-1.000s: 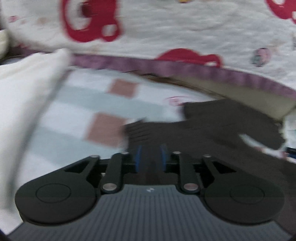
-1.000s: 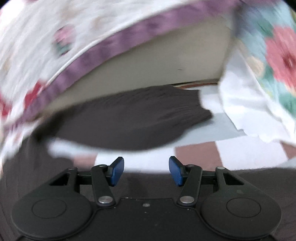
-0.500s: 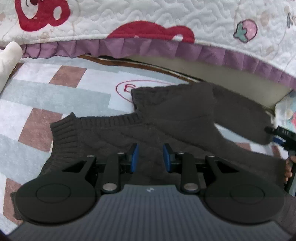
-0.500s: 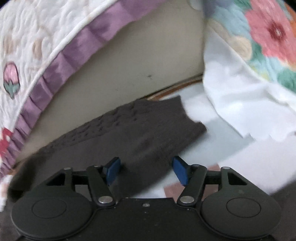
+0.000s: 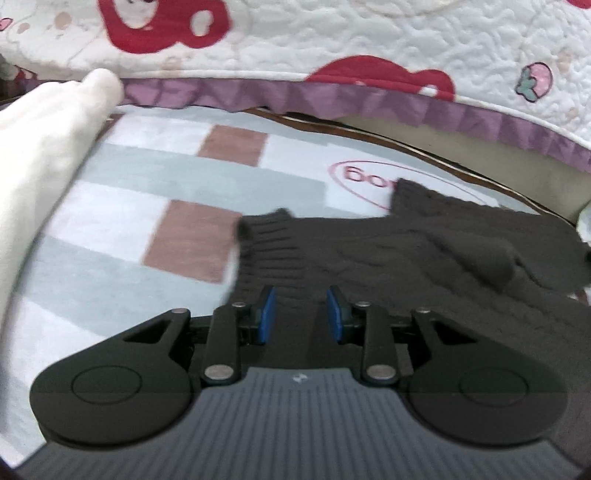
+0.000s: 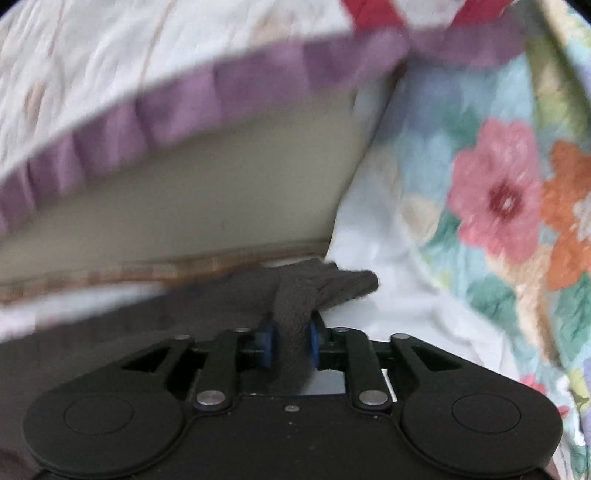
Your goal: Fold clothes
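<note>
In the right wrist view the right gripper [image 6: 289,345] has its blue pads [image 6: 266,347] closing on a thick bunched fold of the dark brown knit sweater [image 6: 295,295], which fills the gap between them at lower centre. The pinched cloth rises from the jaws and ends in a blunt tip pointing toward the right of the frame. The rest of the sweater spreads off to the lower left. Behind it, across the middle, runs a cream bed base [image 6: 207,206] under a quilt's purple frill [image 6: 155,122]. A floral quilt [image 6: 491,192] fills the right side; this view is blurred, so finer detail is uncertain.

In the left wrist view the left gripper [image 5: 301,319] has its jaws spread and opening. They hover over the ribbed hem of the sweater [image 5: 424,251], and the pads seem clear of the knit. The sweater lies across the centre and right of the frame on a checked rug [image 5: 147,221] of pale blue, white and dusty pink. A white cloth [image 5: 44,147] lies at the left edge. A white quilt with red prints [image 5: 332,33] spans the top.
</note>
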A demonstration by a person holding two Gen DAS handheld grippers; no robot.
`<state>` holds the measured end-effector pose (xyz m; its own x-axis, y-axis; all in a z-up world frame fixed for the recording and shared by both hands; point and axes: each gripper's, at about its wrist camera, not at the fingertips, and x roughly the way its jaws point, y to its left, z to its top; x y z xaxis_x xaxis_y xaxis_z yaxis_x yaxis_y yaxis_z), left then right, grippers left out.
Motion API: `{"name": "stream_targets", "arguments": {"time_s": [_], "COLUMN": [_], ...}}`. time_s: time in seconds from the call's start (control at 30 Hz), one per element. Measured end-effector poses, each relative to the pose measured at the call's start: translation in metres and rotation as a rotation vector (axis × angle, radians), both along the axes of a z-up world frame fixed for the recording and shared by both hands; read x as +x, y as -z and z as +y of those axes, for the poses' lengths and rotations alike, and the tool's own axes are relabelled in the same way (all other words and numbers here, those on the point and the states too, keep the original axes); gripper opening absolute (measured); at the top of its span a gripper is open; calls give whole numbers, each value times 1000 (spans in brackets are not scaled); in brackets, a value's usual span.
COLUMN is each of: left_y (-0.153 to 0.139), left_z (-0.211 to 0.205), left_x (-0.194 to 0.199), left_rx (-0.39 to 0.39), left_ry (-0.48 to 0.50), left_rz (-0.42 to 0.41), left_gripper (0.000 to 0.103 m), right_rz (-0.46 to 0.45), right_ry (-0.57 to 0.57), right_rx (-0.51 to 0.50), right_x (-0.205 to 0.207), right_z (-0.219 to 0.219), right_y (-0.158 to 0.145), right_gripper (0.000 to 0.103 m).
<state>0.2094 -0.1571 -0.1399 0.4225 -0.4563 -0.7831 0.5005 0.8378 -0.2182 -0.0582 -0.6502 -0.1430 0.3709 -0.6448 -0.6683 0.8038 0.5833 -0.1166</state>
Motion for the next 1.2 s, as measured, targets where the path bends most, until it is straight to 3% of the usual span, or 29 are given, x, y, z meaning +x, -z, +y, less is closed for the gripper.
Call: {"name": "stream_targets", "arguments": {"time_s": [0.13, 0.23, 0.33, 0.43, 0.6, 0.7, 0.77, 0.83, 0.97, 1.07, 1.2], "left_y": [3, 6, 11, 18, 20, 14, 9, 4, -1, 2, 12], "left_z": [28, 41, 44, 47, 58, 65, 70, 75, 94, 119, 135], "left_x": [20, 30, 31, 23, -3, -19, -28, -33, -44, -60, -58], "left_rx": [-19, -40, -24, -6, -8, -7, -20, -32, -75, -156, -213], "left_ry": [-62, -81, -64, -50, -6, 35, 56, 68, 61, 21, 19], "left_rz": [35, 57, 70, 80, 54, 40, 50, 49, 27, -19, 35], "left_gripper": [39, 41, 41, 41, 46, 47, 47, 47, 47, 50, 51], "right_rz": [77, -26, -174, -271, -349, -482, -527, -485, -224, -173, 3], "right_ry": [13, 54, -49, -262, -582, -637, -572, -560, -558, -581, -736], "right_rx": [-70, -25, 58, 235, 555, 816, 922, 888, 666, 556, 468], "right_x": [-14, -29, -21, 6, 62, 88, 103, 121, 164, 195, 238], "right_z": [13, 17, 33, 59, 118, 145, 161, 173, 195, 197, 211], "right_y": [11, 1, -12, -22, -23, -16, -13, -17, -26, -30, -37], "right_gripper": [49, 49, 49, 49, 49, 52, 57, 57, 58, 58, 65]}}
